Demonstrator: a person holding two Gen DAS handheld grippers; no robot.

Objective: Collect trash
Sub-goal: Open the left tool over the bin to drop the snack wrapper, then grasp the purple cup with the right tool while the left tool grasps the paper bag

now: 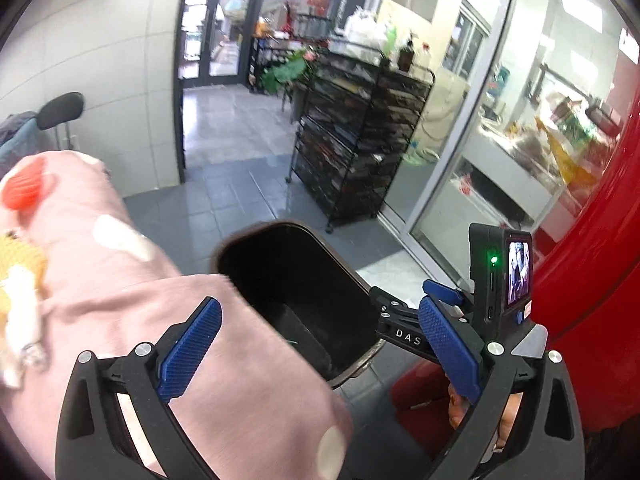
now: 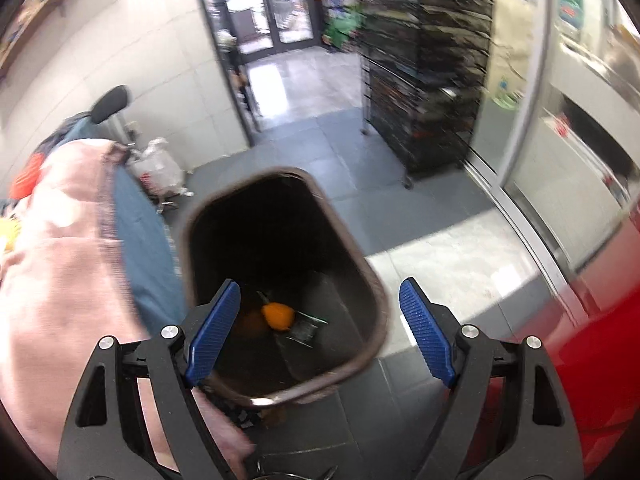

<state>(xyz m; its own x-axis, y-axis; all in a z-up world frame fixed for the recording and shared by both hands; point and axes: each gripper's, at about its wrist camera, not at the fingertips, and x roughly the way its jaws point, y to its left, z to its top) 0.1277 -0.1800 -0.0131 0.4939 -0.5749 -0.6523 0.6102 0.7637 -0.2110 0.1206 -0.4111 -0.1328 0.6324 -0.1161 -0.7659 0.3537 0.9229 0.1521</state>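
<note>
A dark brown trash bin point(image 2: 372, 276) stands open on the grey tiled floor below both grippers. At its bottom lie an orange piece of trash point(image 2: 278, 316) and a dark crumpled wrapper point(image 2: 305, 329). My right gripper point(image 2: 320, 332) hangs open above the bin's near end with nothing between its blue pads. In the left wrist view the bin point(image 1: 256, 236) is half hidden by a pink spotted cloth point(image 1: 100, 280). My left gripper point(image 1: 320, 350) stands wide open and empty above the bin's near rim. The right gripper's camera unit point(image 1: 500, 280) shows beside its right finger.
A black wire rack point(image 1: 360, 128) full of goods stands beyond the bin beside a glass sliding door point(image 1: 460, 160). A red curved surface point(image 1: 592, 280) fills the right side. A white plastic bag point(image 2: 158, 164) lies on the floor by the wall at the left.
</note>
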